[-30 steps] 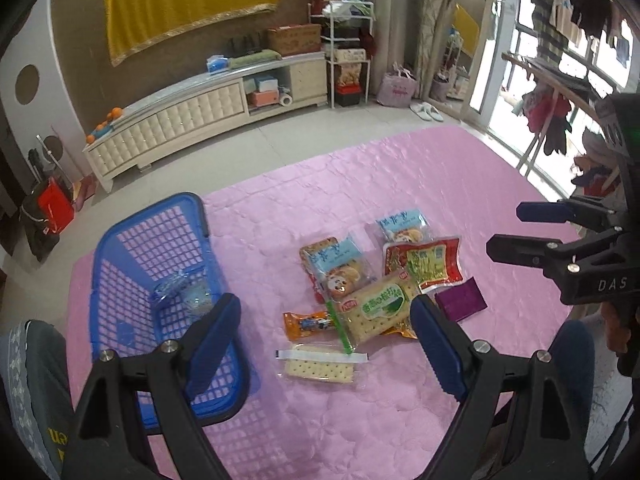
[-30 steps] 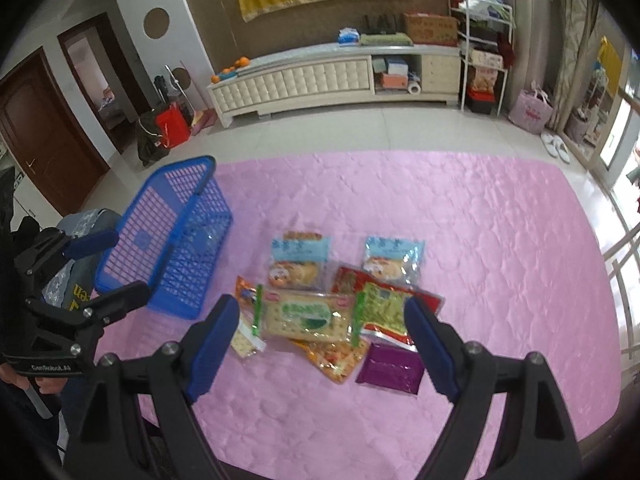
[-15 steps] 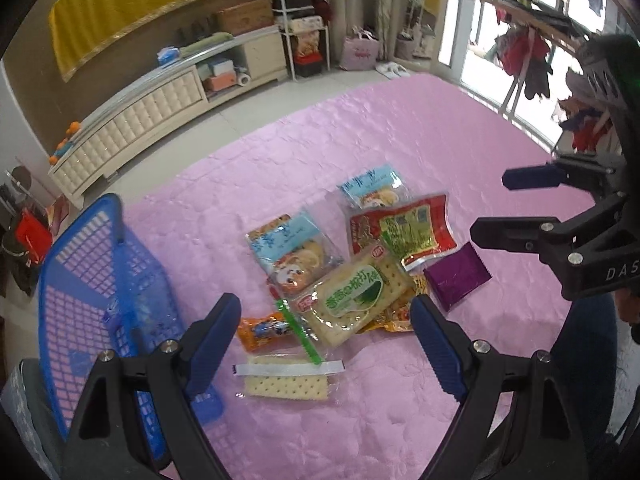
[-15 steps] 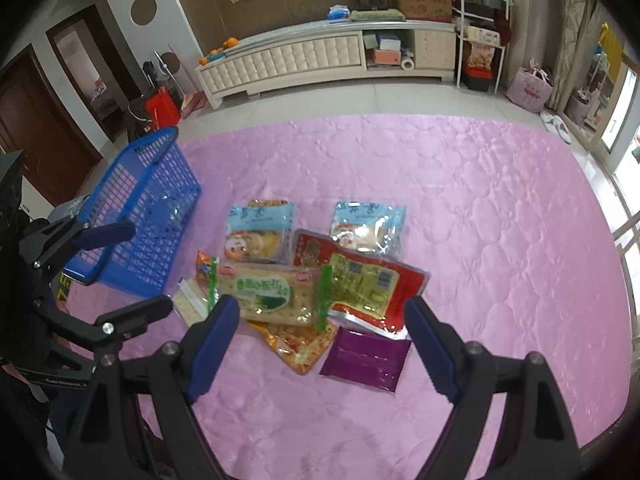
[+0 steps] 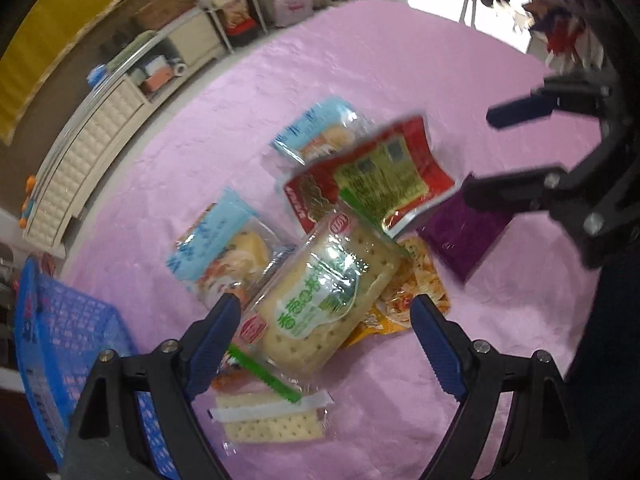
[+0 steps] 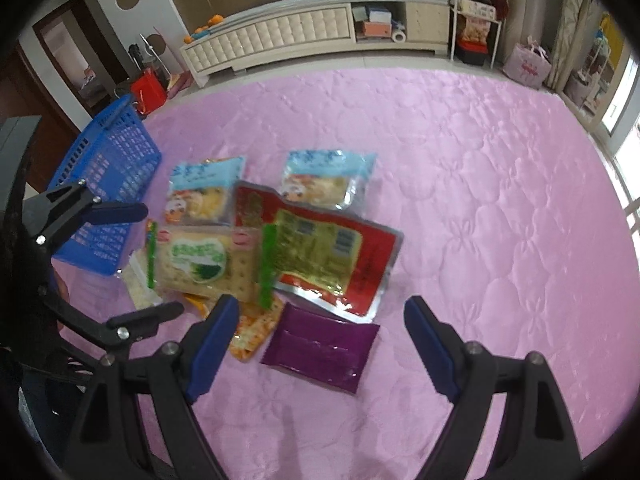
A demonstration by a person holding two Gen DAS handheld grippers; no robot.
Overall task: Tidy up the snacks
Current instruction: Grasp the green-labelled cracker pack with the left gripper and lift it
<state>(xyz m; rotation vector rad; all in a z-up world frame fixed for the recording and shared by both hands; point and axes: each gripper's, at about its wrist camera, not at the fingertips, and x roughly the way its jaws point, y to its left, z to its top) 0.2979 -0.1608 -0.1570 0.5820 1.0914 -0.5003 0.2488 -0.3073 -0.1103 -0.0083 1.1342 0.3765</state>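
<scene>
A pile of snack packs lies on the pink quilt (image 6: 460, 184). My left gripper (image 5: 326, 312) is open, low over the green-labelled cracker pack (image 5: 324, 300), its fingers on either side of it. A small cracker packet (image 5: 272, 420) lies just below. My right gripper (image 6: 320, 320) is open, just above the purple packet (image 6: 320, 350). The red and green pack (image 6: 320, 248) and two light-blue cake packs (image 6: 200, 192) (image 6: 324, 178) lie beyond. The blue basket (image 6: 108, 184) stands at the left; it also shows in the left wrist view (image 5: 52, 340).
An orange packet (image 5: 412, 288) lies under the cracker pack. A white cabinet (image 6: 280, 36) and shelves stand across the floor beyond the quilt. The right gripper shows in the left wrist view (image 5: 532, 152).
Both grippers have come down and forward toward the snack pile. The left one swung right, away from the basket, to the green-labelled cracker pack. Both stay open.
</scene>
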